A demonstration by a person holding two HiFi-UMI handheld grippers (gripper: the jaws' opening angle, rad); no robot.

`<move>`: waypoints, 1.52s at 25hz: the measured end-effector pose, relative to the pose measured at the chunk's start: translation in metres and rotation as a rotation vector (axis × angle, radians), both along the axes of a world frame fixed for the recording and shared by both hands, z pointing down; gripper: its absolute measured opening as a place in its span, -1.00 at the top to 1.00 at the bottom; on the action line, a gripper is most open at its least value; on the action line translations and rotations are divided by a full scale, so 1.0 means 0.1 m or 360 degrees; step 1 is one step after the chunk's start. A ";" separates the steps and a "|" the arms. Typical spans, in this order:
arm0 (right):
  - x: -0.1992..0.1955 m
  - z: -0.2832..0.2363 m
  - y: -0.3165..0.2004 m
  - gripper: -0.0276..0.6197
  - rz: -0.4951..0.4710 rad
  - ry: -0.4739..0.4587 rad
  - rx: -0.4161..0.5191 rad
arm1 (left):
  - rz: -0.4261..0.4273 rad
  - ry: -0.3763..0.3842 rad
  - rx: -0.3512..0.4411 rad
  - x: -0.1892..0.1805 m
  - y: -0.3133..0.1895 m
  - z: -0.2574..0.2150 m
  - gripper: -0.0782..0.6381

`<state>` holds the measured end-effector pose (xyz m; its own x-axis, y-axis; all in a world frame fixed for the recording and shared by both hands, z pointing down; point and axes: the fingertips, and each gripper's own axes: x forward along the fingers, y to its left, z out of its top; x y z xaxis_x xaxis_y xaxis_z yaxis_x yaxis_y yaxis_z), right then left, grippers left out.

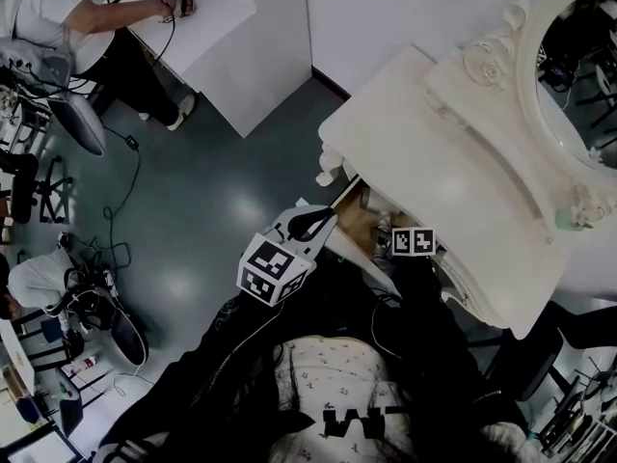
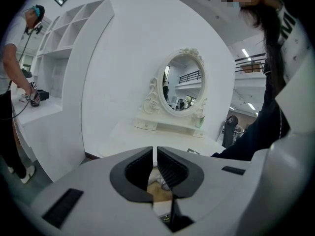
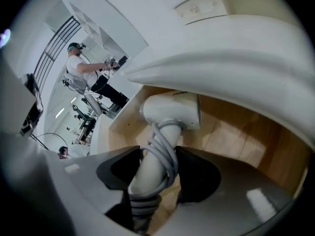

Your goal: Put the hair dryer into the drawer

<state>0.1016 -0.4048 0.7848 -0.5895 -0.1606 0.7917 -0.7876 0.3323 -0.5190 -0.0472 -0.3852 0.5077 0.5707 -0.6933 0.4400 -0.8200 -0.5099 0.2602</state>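
A white hair dryer (image 3: 172,111) with its grey cord wound round the handle hangs head-first inside the open wooden drawer (image 3: 231,132) of the white dressing table (image 1: 453,152). My right gripper (image 3: 157,168) is shut on the handle and points steeply down into the drawer. In the head view only its marker cube (image 1: 413,242) shows at the drawer's (image 1: 359,222) edge, its jaws hidden. My left gripper (image 1: 313,222) hovers by the drawer's front left corner. Its jaws (image 2: 156,162) stand together with nothing visible between them.
An oval ornate mirror (image 1: 569,75) stands at the back of the table top, with a small green bottle (image 1: 571,218) beside it. A person works at a white desk (image 1: 207,13) to the far left. Cables and chairs (image 1: 92,307) clutter the floor at left.
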 end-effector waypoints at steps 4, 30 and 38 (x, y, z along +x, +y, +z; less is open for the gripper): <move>0.05 0.08 0.03 0.18 -0.0128 0.0141 0.0092 | -0.0011 -0.0016 0.0006 0.03 0.06 -0.02 0.71; 0.06 -0.81 0.13 -0.07 0.0162 -0.0296 0.0218 | 0.0121 -0.0043 0.0031 0.18 0.24 -0.02 0.71; -0.08 -1.63 0.22 -0.05 0.0285 -0.0391 0.0564 | 0.0269 -0.0016 0.0072 0.22 0.22 -0.06 0.71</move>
<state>0.0938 -0.3825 0.6214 -0.6909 -0.5123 0.5101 -0.7167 0.3929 -0.5762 -0.0252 -0.3634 0.5017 0.6764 -0.6071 0.4170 -0.7242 -0.6515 0.2261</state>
